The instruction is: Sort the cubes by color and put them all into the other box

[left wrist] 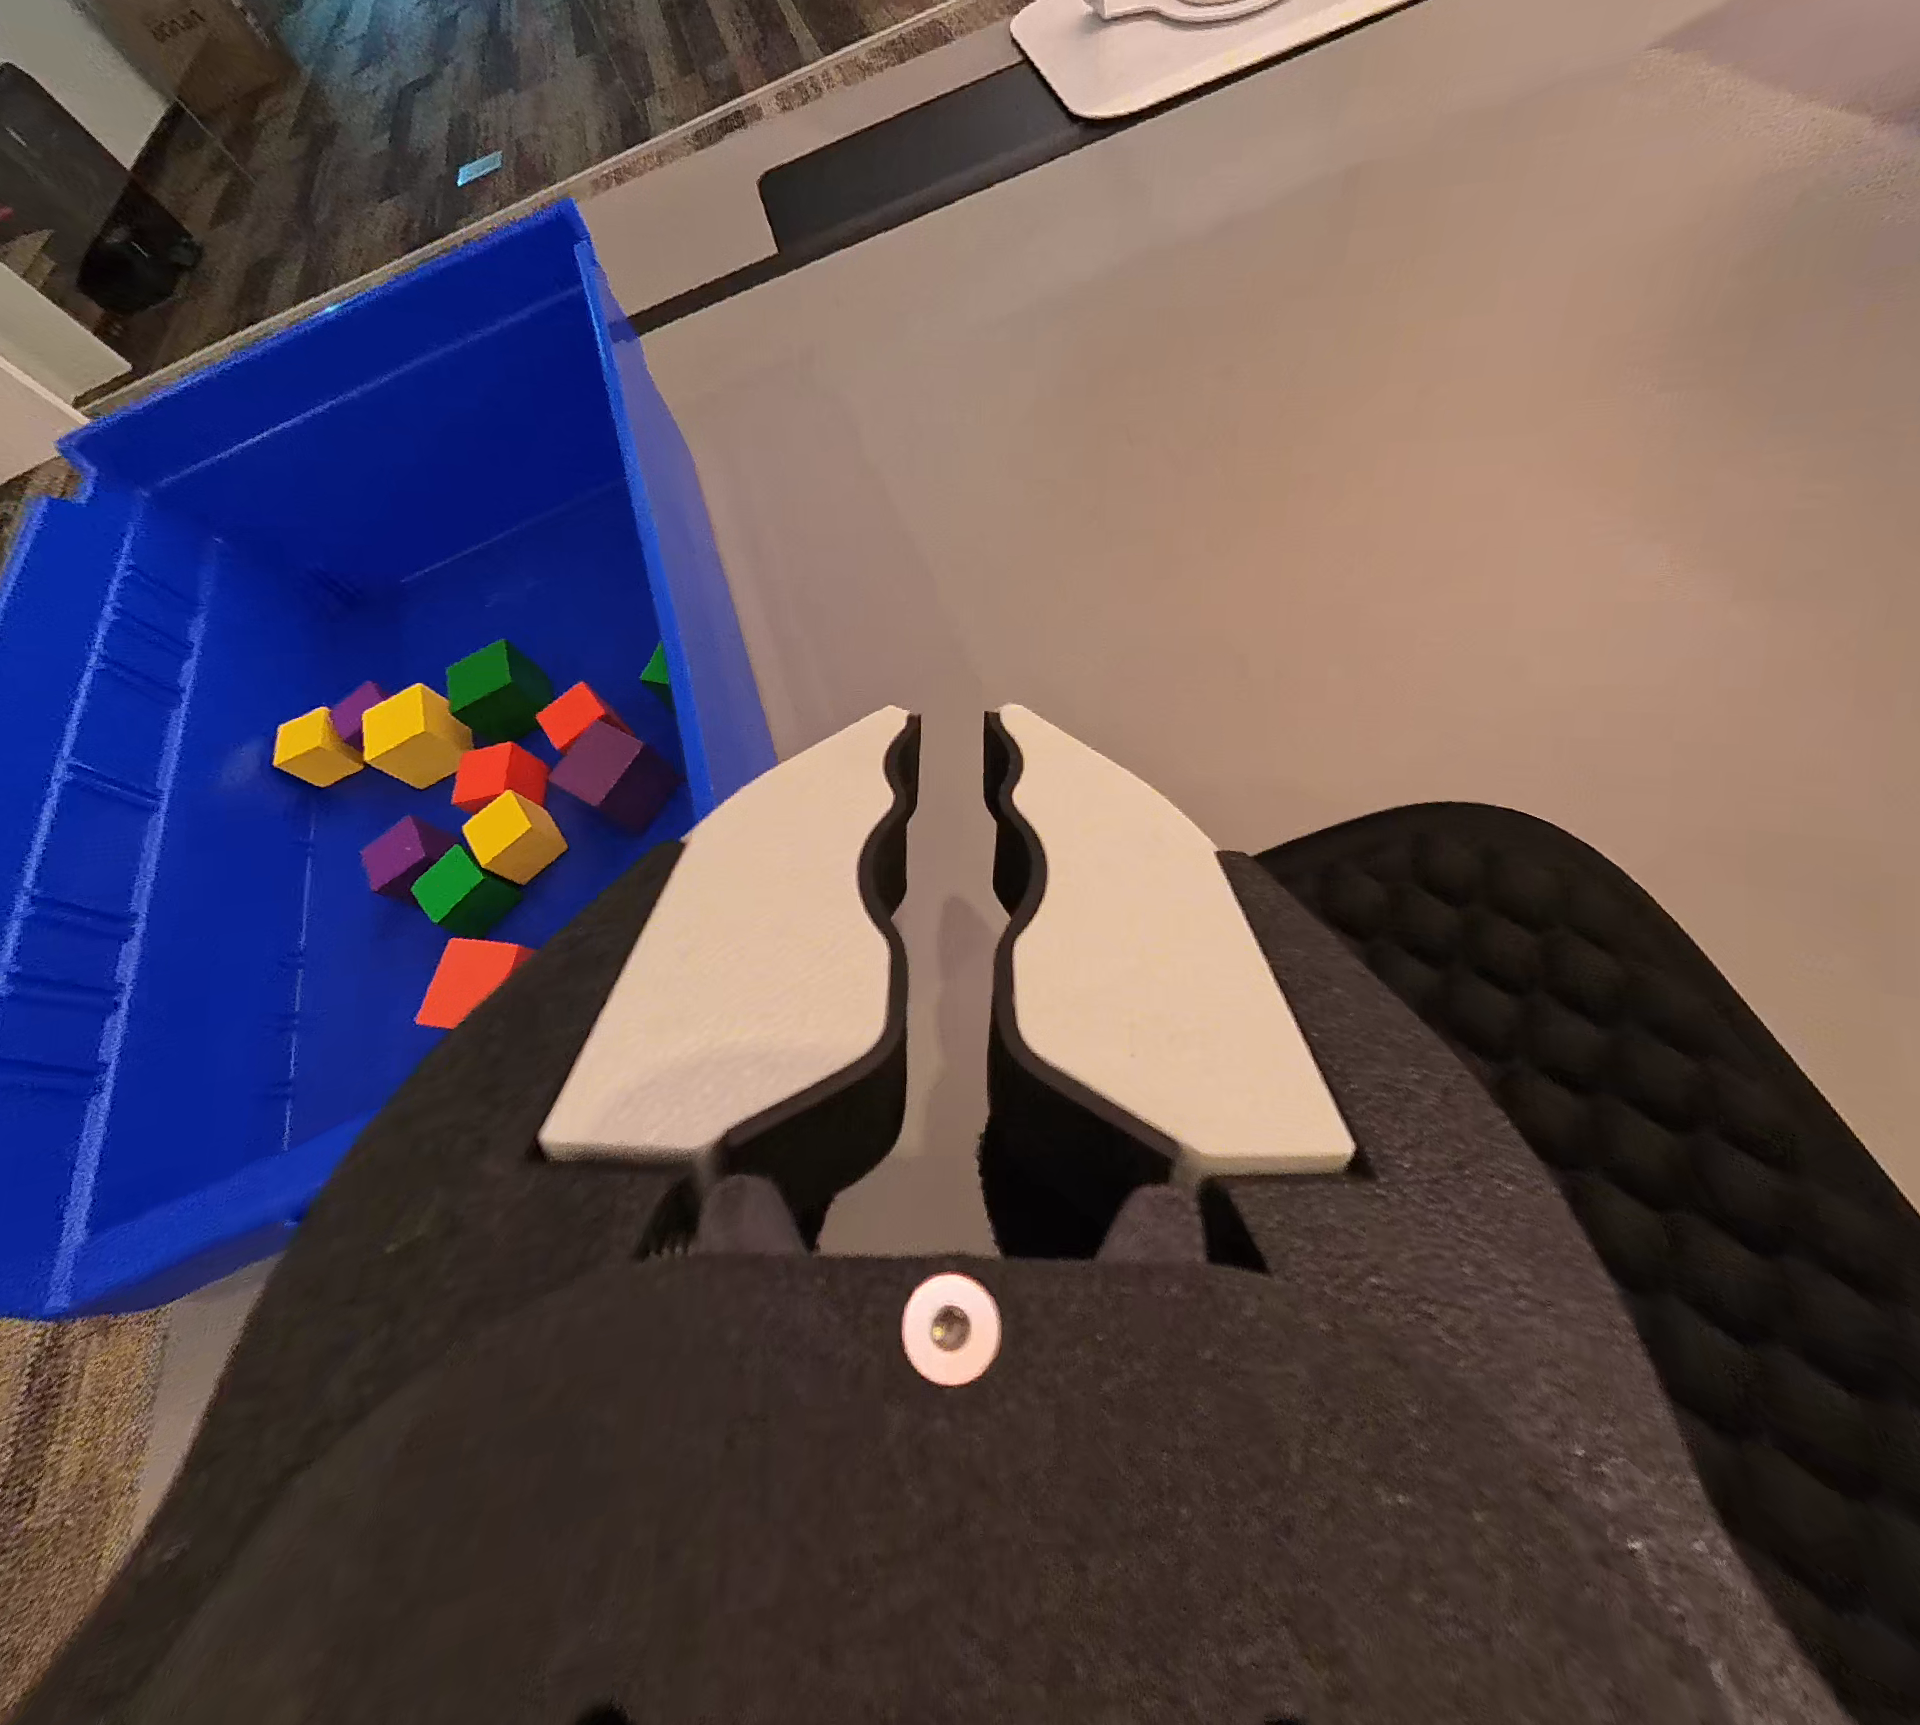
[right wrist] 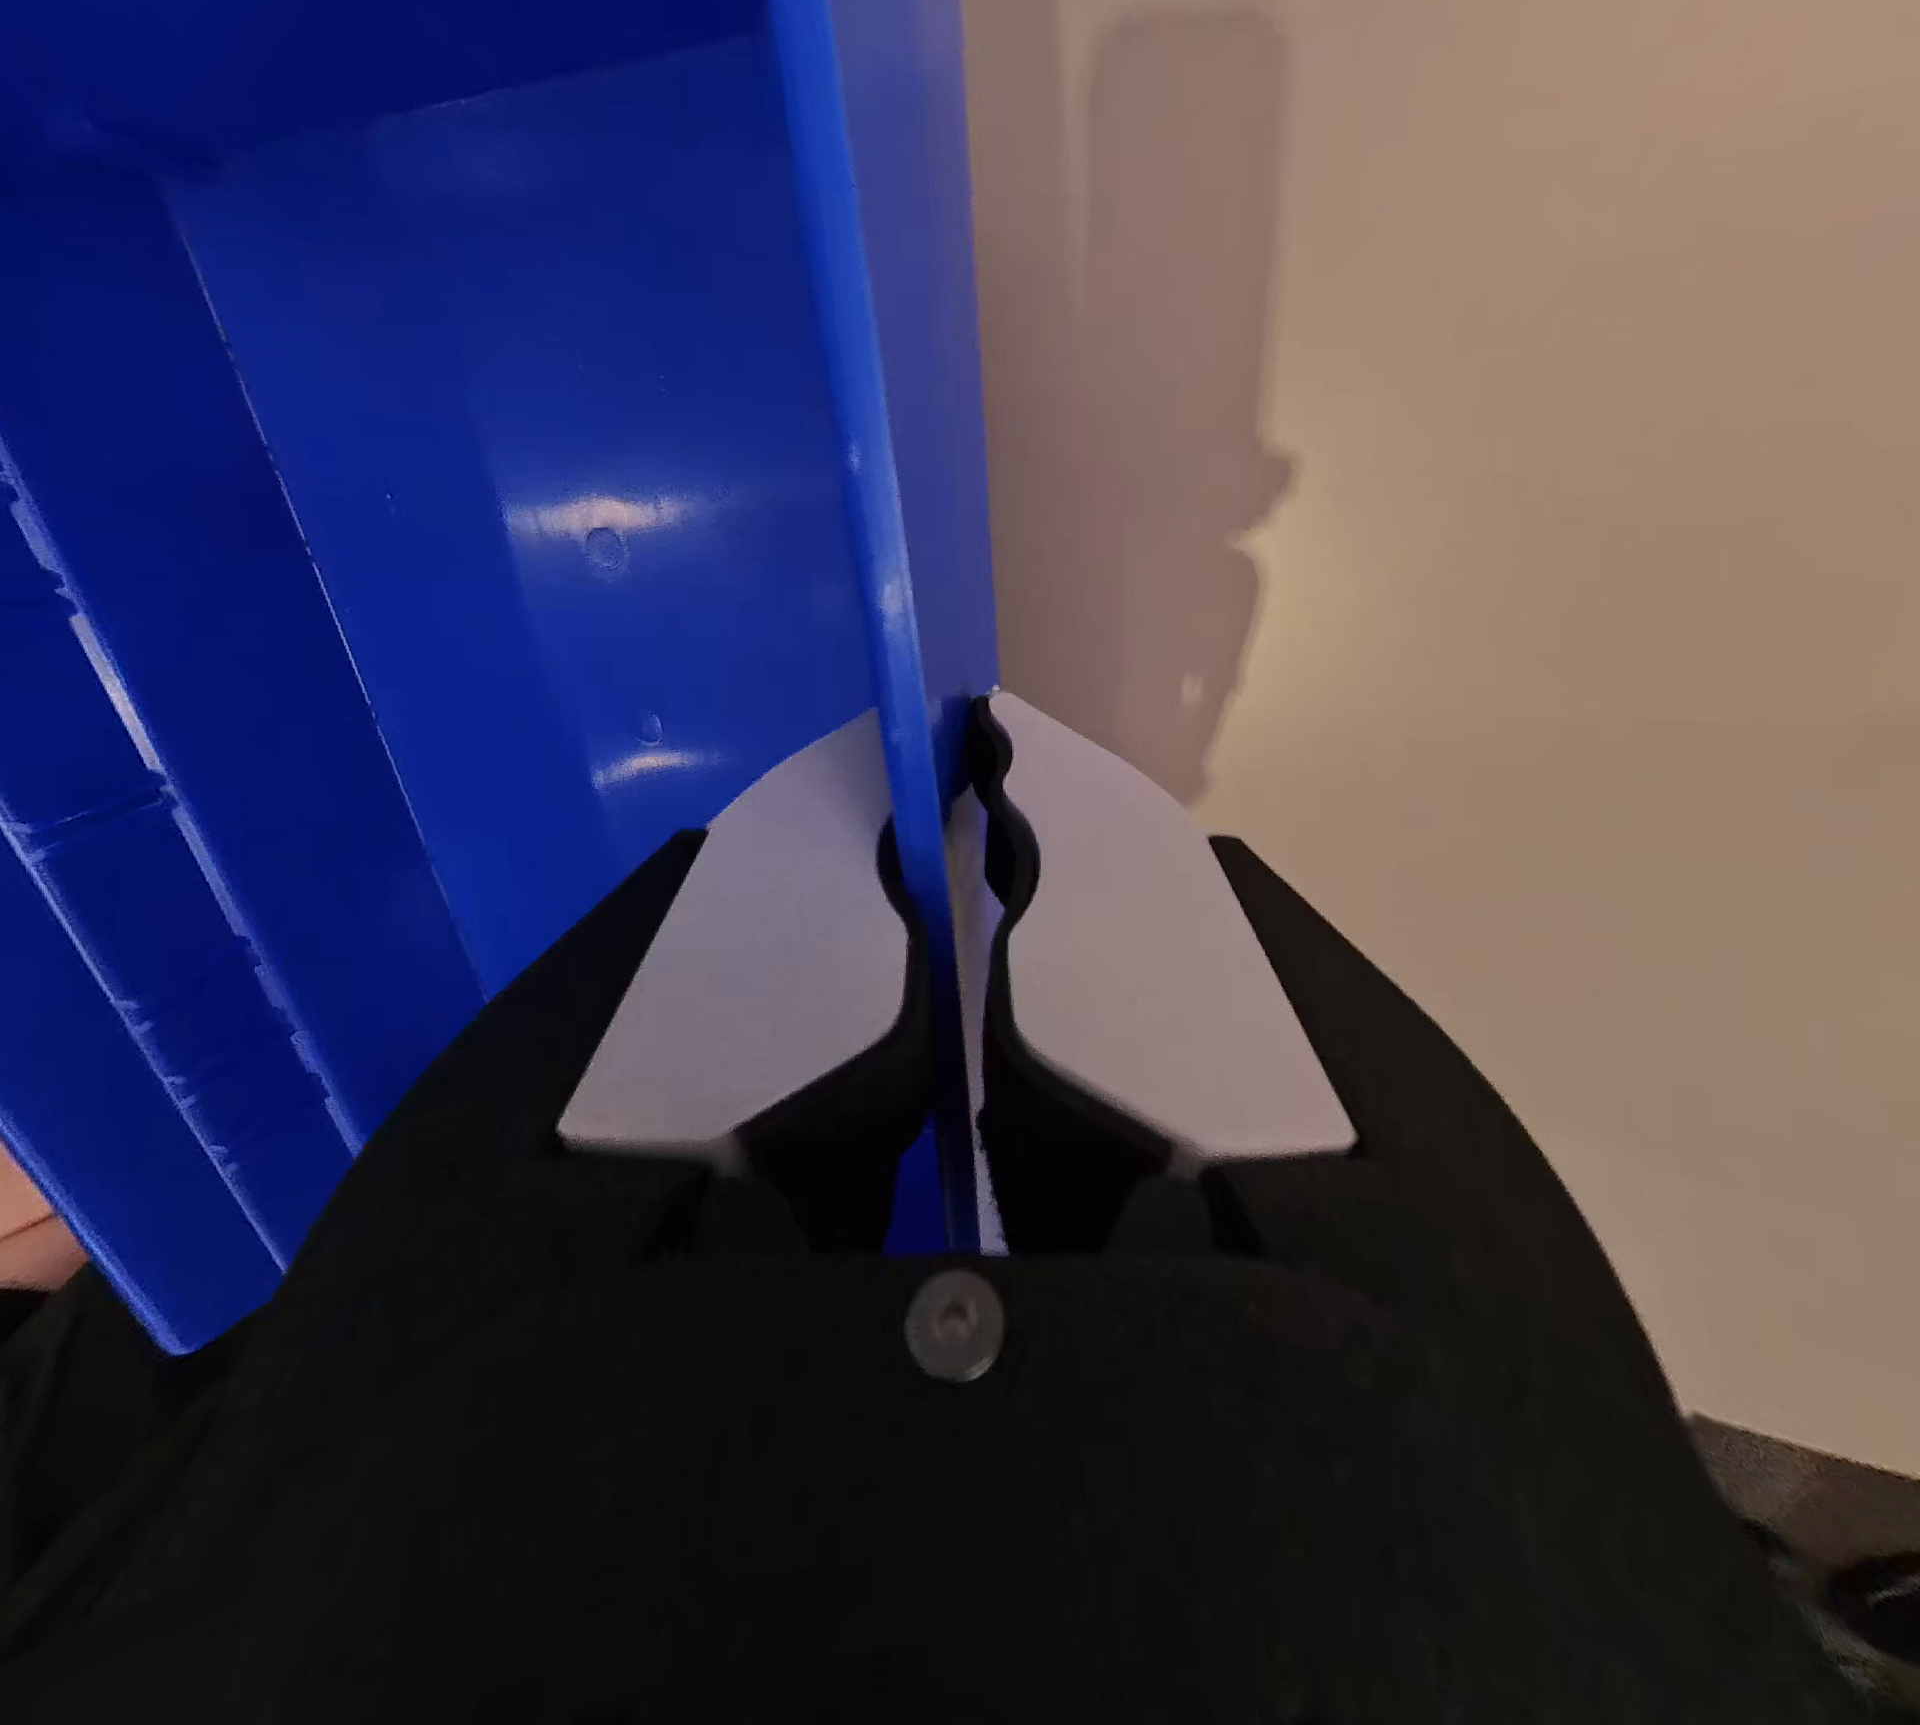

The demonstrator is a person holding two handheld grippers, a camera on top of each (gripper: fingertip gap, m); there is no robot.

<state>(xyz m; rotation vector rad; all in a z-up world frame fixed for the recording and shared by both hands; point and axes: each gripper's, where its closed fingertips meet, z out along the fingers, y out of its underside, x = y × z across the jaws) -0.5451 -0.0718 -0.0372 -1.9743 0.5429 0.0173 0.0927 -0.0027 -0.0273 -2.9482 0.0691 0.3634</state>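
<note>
The right gripper (right wrist: 951,854) pinches the side wall of an empty blue box (right wrist: 582,428); it seems to be positioning it, so a firm, level hold would help. The left gripper (left wrist: 951,740) hovers over the table (left wrist: 1351,480), fingers nearly together, holding nothing. Beside it, another blue box (left wrist: 364,470) holds the mixed cubes (left wrist: 488,792).
</note>
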